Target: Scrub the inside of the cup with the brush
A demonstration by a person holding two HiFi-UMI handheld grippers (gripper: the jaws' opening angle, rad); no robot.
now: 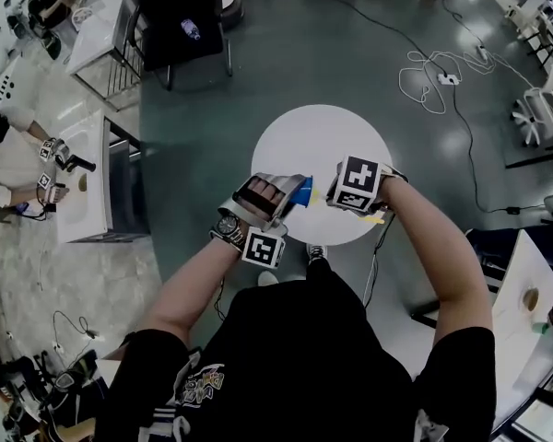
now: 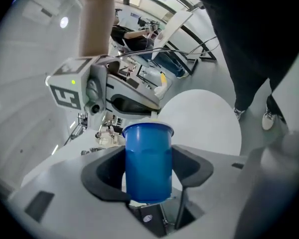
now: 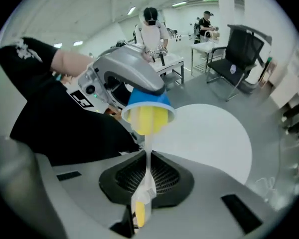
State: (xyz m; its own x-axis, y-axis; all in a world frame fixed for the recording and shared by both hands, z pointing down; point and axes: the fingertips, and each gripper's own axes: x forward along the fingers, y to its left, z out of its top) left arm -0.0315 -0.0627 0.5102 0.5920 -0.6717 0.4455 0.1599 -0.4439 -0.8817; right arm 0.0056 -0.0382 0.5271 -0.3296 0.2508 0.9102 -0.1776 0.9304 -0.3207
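Over the round white table, my left gripper is shut on a blue plastic cup. In the left gripper view the cup sits squeezed between the two dark pads, its mouth turned away toward the right gripper. My right gripper is shut on the thin white handle of a brush. The brush's yellow head is inside the cup's mouth. The left gripper's grey body shows behind the cup.
A black chair stands beyond the table, and white cables lie on the green floor at right. White desks with other people working are at left. Another desk corner is at lower right.
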